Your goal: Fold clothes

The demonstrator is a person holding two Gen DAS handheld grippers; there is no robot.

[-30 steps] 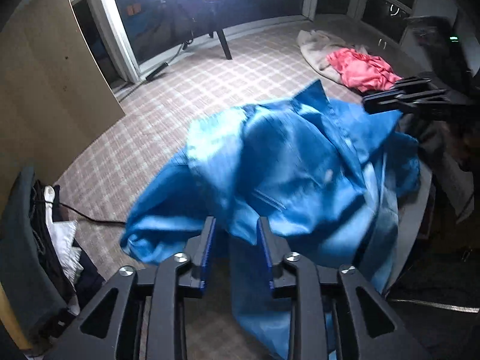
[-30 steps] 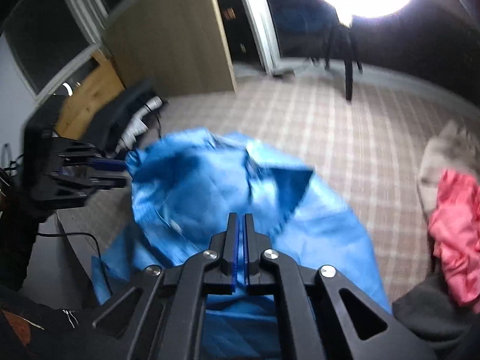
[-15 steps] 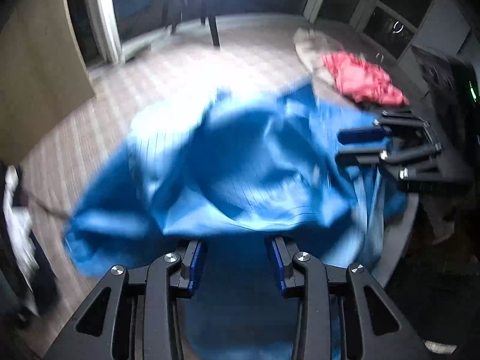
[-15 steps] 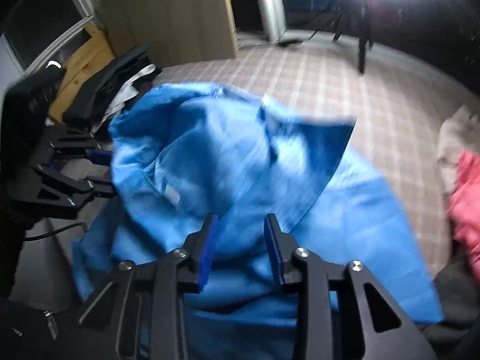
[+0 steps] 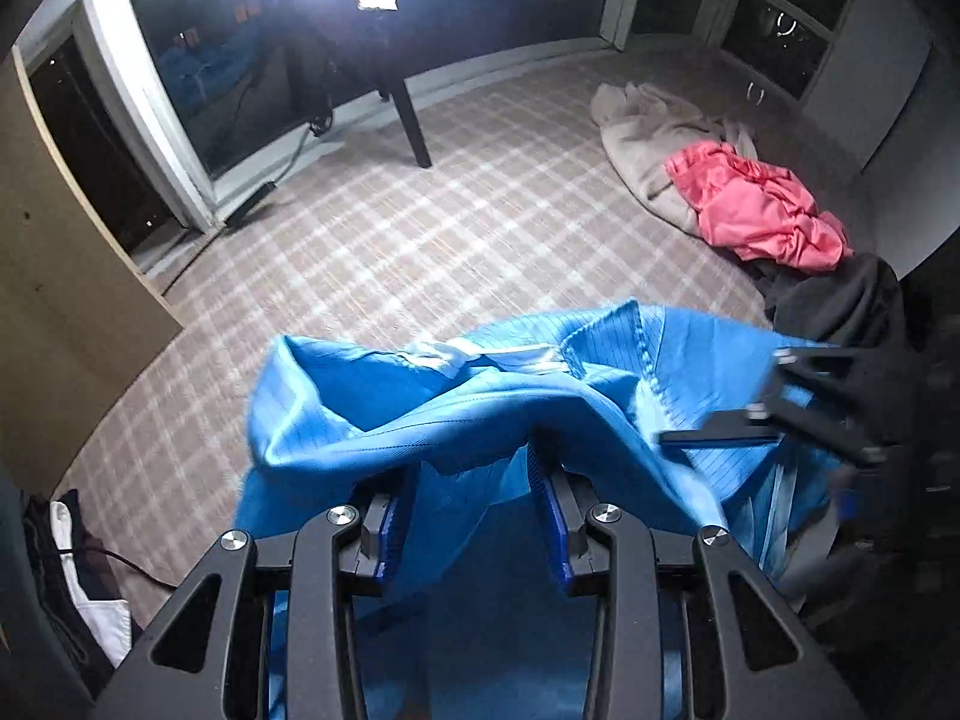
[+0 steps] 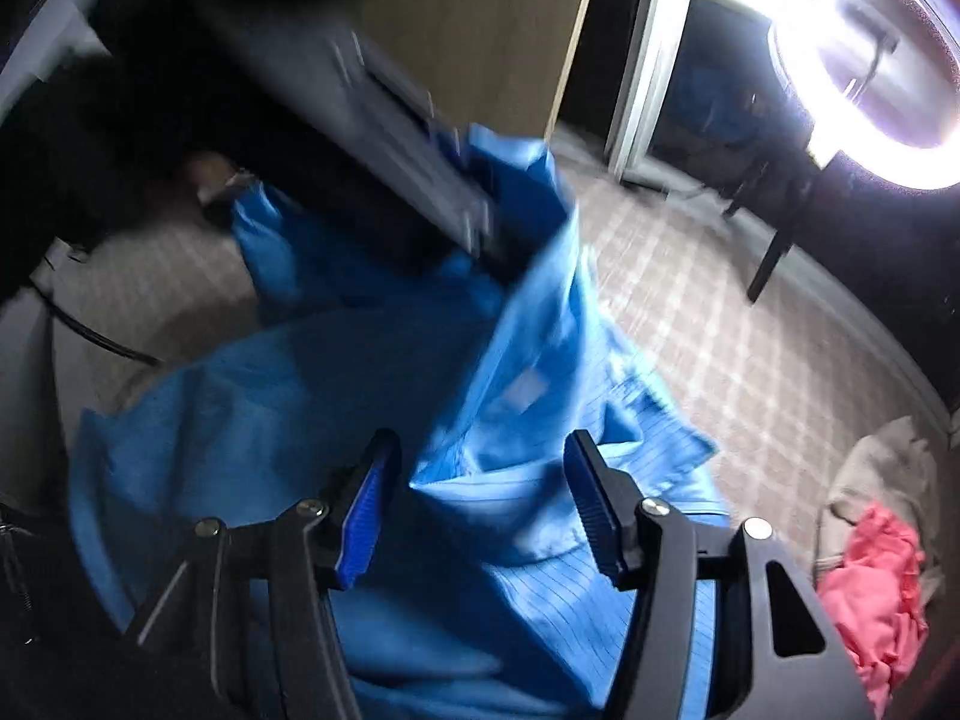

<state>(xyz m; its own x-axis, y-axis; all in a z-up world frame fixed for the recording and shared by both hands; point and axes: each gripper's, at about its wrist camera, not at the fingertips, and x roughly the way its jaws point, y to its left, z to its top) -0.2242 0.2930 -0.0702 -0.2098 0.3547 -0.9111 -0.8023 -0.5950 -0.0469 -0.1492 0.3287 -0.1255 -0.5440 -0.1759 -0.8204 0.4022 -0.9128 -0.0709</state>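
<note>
Item: blue pinstriped shirt (image 5: pixel 456 402), crumpled, lying in a heap just in front of both tools, one part draped over a grey edge (image 5: pixel 804 570) at the lower right of the left wrist view; what carries it cannot be told.

Left tool (image 5: pixel 474 516): jaws parted, blue pads showing; a fold of the shirt lies over the fingertips and hangs between them, pads not pressing on it.

Right tool (image 6: pixel 480 504): jaws wide apart, having just been opening; shirt fabric lies between and beyond the pads, not gripped. The same tool shows blurred at the right of the left wrist view, against the shirt's edge.

Floor: checked carpet (image 5: pixel 480 210).

Other clothes, well apart from the shirt: pink garment (image 5: pixel 762 210) on top of a beige garment (image 5: pixel 642 138); dark garment (image 5: pixel 840 300) beside them.

Lighting: ring light (image 6: pixel 888 60) on a dark stand.
</note>
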